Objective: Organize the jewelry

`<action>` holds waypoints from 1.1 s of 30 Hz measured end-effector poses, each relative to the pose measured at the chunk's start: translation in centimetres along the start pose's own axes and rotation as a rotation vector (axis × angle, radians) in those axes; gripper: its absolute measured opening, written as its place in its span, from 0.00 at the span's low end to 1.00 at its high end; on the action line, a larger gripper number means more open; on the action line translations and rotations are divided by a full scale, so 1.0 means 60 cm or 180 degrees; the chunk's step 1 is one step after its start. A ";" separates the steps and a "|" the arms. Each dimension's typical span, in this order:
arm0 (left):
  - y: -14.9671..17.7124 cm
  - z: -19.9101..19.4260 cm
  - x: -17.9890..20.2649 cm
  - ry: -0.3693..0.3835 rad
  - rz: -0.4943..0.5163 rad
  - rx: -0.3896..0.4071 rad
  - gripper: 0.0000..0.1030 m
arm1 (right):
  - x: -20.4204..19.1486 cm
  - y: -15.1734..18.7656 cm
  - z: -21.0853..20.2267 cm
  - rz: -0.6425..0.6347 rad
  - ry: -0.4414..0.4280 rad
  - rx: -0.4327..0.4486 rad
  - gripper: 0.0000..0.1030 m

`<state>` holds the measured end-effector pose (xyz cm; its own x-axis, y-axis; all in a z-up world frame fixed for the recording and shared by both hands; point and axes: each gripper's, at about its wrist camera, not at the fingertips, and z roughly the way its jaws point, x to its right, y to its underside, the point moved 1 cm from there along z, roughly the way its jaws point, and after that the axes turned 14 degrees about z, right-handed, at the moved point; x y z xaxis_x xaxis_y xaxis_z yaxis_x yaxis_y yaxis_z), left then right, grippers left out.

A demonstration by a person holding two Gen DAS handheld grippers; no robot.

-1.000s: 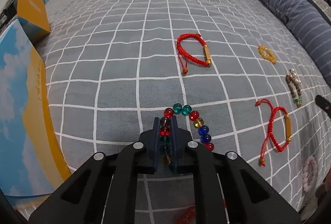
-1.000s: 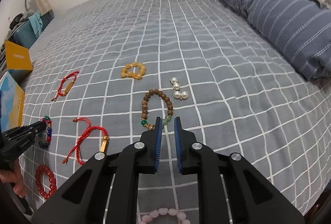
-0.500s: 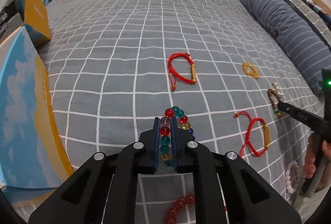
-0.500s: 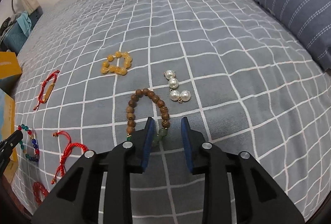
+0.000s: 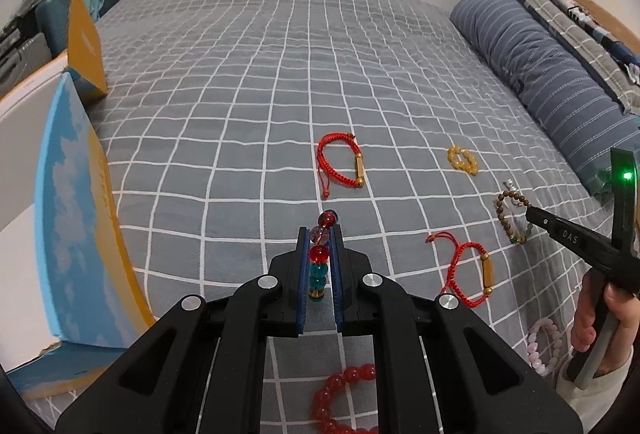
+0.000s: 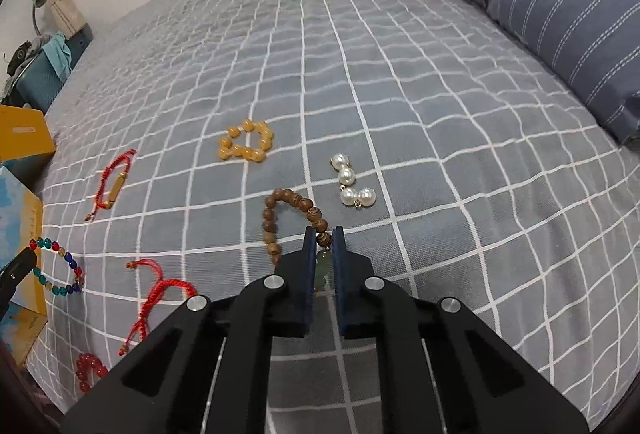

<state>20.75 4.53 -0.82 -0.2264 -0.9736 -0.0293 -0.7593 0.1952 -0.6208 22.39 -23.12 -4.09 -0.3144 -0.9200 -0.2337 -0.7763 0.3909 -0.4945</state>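
1. Early in the sort: the left gripper (image 5: 319, 266) is clamped on the multicoloured bead bracelet (image 5: 319, 266), lower centre of its view, the strand running up-down between the pads.
2. The right gripper (image 6: 323, 262) pinches the wooden bead bracelet (image 6: 280, 209) at its green bead, loop toward upper left.
3. Left on the bedspread (image 6: 400, 93): 2 red cord bracelets, amber beads (image 6: 245, 145), pearls (image 6: 352, 185), and other pieces.

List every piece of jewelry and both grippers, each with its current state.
left gripper: shut on multicolored bead bracelet
multicolored bead bracelet: clamped, hanging off the bed
right gripper: shut on wooden bead bracelet
wooden bead bracelet: clamped at its green beads, rest lying on the bed
pearl piece: lying loose
amber bead bracelet: lying loose
two red cord bracelets: lying loose
red bead bracelet: lying loose
pink bead bracelet: lying loose
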 end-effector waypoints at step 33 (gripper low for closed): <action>0.008 -0.194 -0.059 -0.0298 -0.0132 0.0441 0.09 | -0.140 0.045 -0.204 -0.0335 -0.0321 0.0557 0.07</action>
<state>14.11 9.47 8.10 -0.1341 -0.9885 -0.0702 -0.6738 0.1429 -0.7249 16.22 -14.67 6.79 -0.1737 -0.9522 -0.2514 -0.6926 0.2996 -0.6561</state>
